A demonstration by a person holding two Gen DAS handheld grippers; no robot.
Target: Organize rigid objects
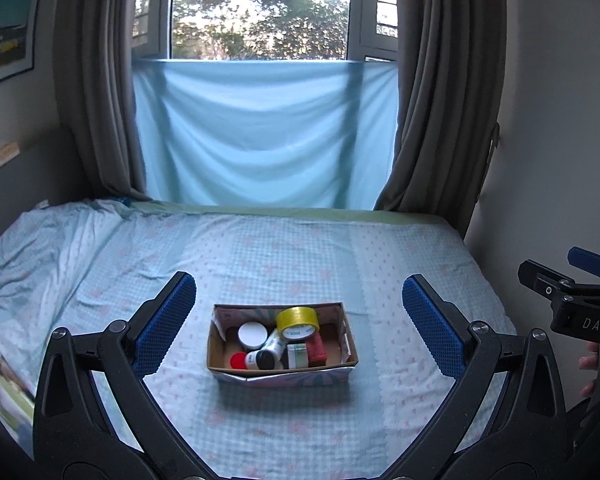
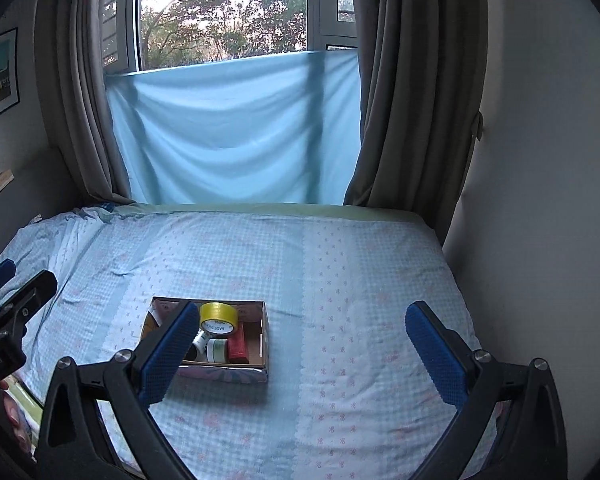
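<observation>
While both grippers hang above the bed (image 1: pixel 300 248), I note the scene. Left gripper (image 1: pixel 298 320): its blue-padded fingers (image 1: pixel 164 324) are spread wide, released, nothing between them but air. Right gripper (image 2: pixel 300 344): fingers (image 2: pixel 436 354) likewise spread apart, empty. In the left wrist view the right gripper shows at the far right edge, with part of a hand (image 1: pixel 590 372) below it.

The small open cardboard box with patterned paper on its outer walls (image 1: pixel 282 376) sits on the pale blue checked bedsheet, centred between my left fingers in the left wrist view and lower left of centre in the right wrist view (image 2: pixel 224 374), where my near finger covers its left part.

Contents, all inside the box:
- yellow roll of tape (image 1: pixel 298 322), tilted, leaning at the back over the other items; printed lettering on its white core.
- dark round jar with a white lid (image 1: pixel 253 335), back left.
- small white bottle with a black cap (image 1: pixel 265 354), lying on its side, just in front of the jar.
- red round cap (image 1: pixel 238 361), front left corner, touching the bottle.
- small clear-and-green jar (image 1: pixel 297 355), front middle.
- red rectangular block (image 1: pixel 315 347), right of that jar.

A light blue cloth (image 1: pixel 260 132) hangs across the lower window beyond the bed, between grey curtains (image 1: pixel 432 100).
</observation>
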